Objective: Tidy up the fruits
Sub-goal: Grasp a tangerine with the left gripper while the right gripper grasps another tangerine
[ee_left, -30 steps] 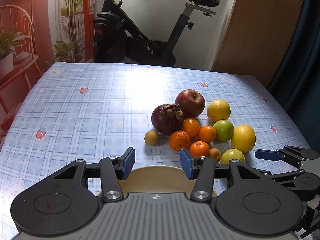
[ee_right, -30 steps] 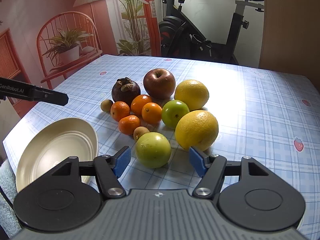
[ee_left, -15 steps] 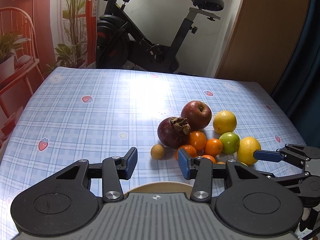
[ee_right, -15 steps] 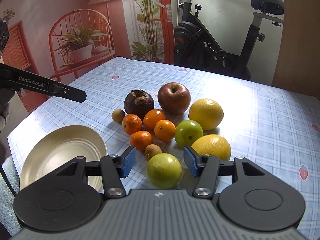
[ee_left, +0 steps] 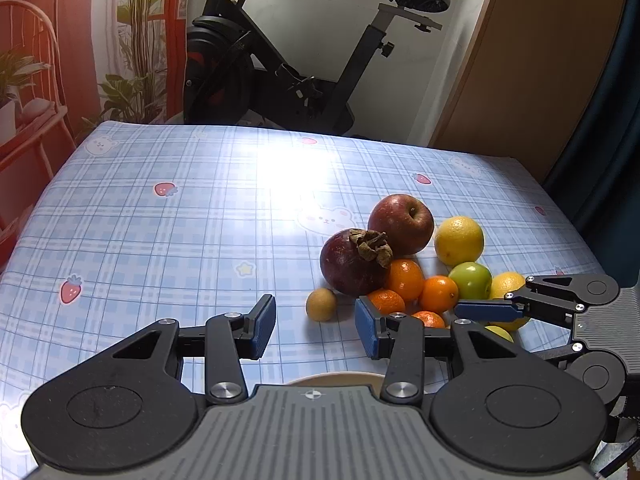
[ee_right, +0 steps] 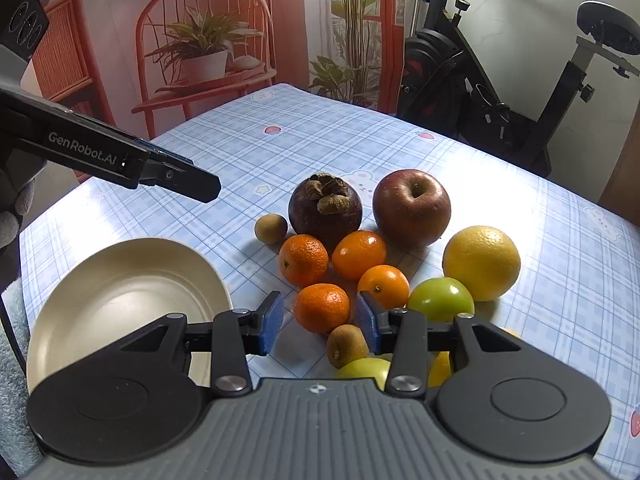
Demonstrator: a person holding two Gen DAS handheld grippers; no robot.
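Observation:
Fruit lies in a cluster on the checked tablecloth: a red apple [ee_right: 412,206], a dark purple fruit [ee_right: 325,208], a yellow citrus [ee_right: 482,262], a green apple [ee_right: 440,300], several tangerines and two small brown fruits. My right gripper [ee_right: 319,322] hangs over the near side of the cluster. Its jaws are closing around one tangerine [ee_right: 322,307], with a thin gap left at each pad. A cream plate [ee_right: 120,300] sits left of the fruit. My left gripper [ee_left: 314,330] is open above the plate's far edge, with nothing between its fingers. A small brown fruit [ee_left: 321,304] lies just beyond it.
An exercise bike [ee_left: 304,60] stands past the table's far edge. A red chair with potted plants [ee_right: 204,60] stands at the left. A brown fruit [ee_right: 347,345] and a second green apple [ee_right: 364,368] lie under my right gripper. A grey cloth [ee_right: 12,360] lies beside the plate.
My right gripper has shifted left from the near green apple to a tangerine, and its jaws have narrowed. My left gripper moved forward over the plate and narrowed slightly.

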